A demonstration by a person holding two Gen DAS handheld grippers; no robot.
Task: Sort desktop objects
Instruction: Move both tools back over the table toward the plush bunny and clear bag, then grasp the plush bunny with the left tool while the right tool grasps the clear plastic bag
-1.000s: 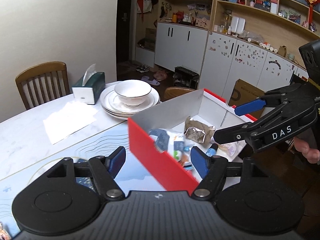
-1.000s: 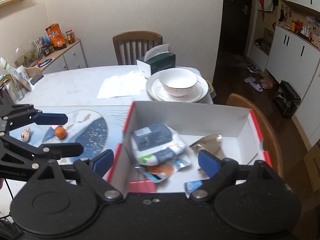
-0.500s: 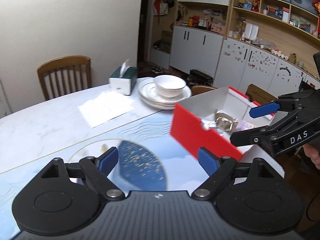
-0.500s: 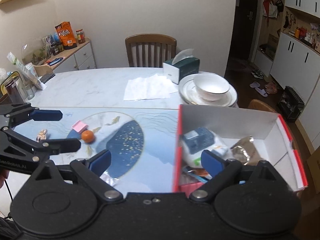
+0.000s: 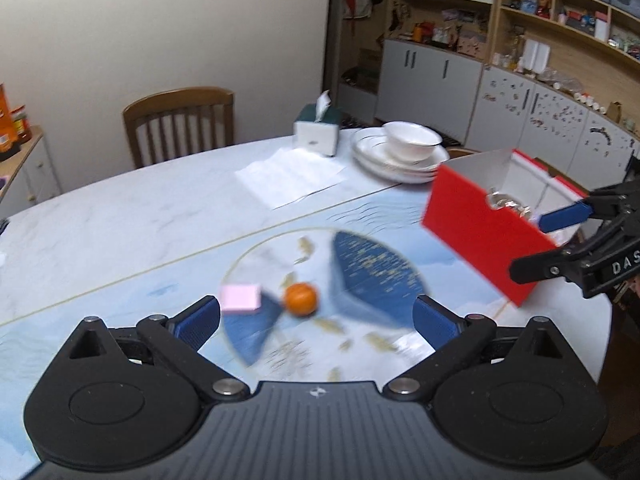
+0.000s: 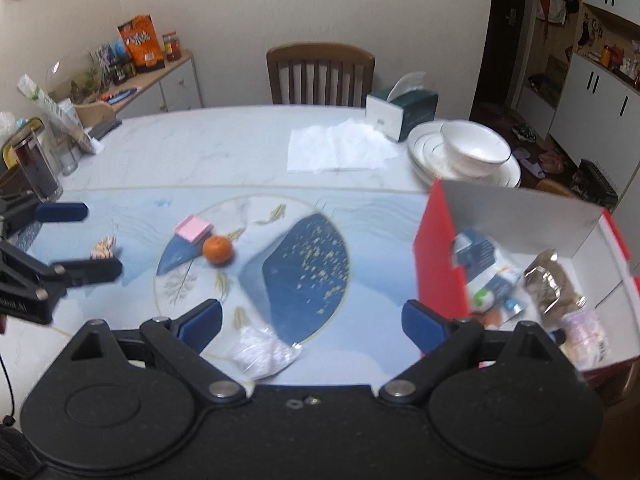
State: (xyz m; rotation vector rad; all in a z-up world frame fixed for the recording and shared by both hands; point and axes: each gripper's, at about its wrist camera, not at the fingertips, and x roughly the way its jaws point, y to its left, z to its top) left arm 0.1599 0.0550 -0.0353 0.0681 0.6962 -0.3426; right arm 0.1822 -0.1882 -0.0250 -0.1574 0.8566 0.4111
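My left tool [image 5: 316,316] and right tool [image 6: 312,318], both released and empty, have swung away from the red box [image 6: 440,264]; next targets, orange [image 6: 217,250] and pink pad [image 6: 193,229], lie mid-tabletop [image 6: 224,152].

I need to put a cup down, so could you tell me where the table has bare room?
The marble stretch between the white paper sheet and the glass jar is bare. The dark blue mat patch between the orange and the red box is free too. It is crowded around the pink pad, and by the stacked plates and tissue box.
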